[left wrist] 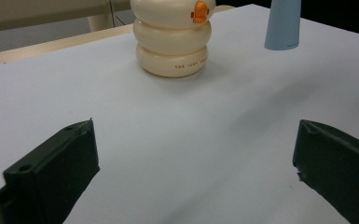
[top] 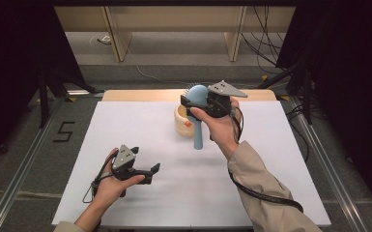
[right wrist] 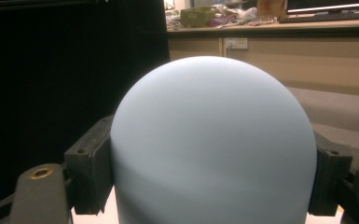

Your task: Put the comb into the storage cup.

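Brush (top: 199, 116), pale blue, is held off the bench (top: 140, 125) in the right tool (top: 204, 101), whose two black jaws are clamped on either side of its rounded head. In the right gripper view the head (right wrist: 214, 144) is a smooth matte dome with a jaw pressed against each flank. In the high view a fringe of dark bristles shows along the head's far edge at about 11 o'clock, and the handle runs from the head straight toward 6 o'clock, tapering wider to a blunt end. Long axis: 12 to 6 across the bench, handle end nearest the person.

Holder (top: 183, 121), cream, built of stacked rounded rings with a small orange knob on its side, stands upright on the bench at roughly 9 o'clock from the brush, just beside it; from above the head overlaps its rim, and whether they touch cannot be told. In the left gripper view the holder (left wrist: 173, 39) has small red lettering on its lowest ring, and the handle end (left wrist: 283, 25) hangs at its 3 o'clock, clear of the bench.

Judgement: the coming move turns on tipping the handle down over the holder's opening. The right hand is the nearer.

Left tool (top: 147, 171) rests at 7 o'clock, well apart, jaws spread wide with nothing between them.
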Available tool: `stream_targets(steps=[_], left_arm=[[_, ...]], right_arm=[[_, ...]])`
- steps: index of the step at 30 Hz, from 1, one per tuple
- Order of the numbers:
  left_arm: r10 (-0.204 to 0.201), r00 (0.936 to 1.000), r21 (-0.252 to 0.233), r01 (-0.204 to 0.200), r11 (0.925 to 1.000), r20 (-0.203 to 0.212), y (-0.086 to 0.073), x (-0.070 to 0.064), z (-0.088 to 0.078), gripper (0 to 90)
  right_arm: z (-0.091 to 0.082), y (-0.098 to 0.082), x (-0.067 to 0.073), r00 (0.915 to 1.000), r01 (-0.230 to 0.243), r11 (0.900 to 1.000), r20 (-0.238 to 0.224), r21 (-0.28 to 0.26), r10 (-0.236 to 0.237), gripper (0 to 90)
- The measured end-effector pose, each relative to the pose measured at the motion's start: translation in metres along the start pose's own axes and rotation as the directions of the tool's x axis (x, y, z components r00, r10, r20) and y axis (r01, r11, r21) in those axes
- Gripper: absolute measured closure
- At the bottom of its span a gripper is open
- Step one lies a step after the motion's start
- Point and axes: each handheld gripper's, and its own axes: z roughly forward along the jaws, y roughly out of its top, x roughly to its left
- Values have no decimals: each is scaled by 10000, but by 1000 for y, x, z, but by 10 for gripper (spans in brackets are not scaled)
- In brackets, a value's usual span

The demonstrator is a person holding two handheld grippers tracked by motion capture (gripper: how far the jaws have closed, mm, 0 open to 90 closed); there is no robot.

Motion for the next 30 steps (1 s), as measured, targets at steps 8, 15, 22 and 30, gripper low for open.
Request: stream_targets(steps=[8,15,22,30], left_arm=[[-17,10000,-7,17,10000,-8,0,0,0,0],[-26,10000,-25,26,10000,-21,0,0,0,0],[-48,10000,-40,48,10000,-22,0,0,0,0],[-51,10000,-48,51,10000,-33,0,0,0,0]], right_arm=[[0,4,-2,10000,18,9998,88,-192,-16,216],[0,6,-3,9999,6,9995,118,-331,-2,216],[0,8,-4,9999,6,9987,160,-505,2,216],[0,11,-6,9998,-7,9974,209,-723,22,216]])
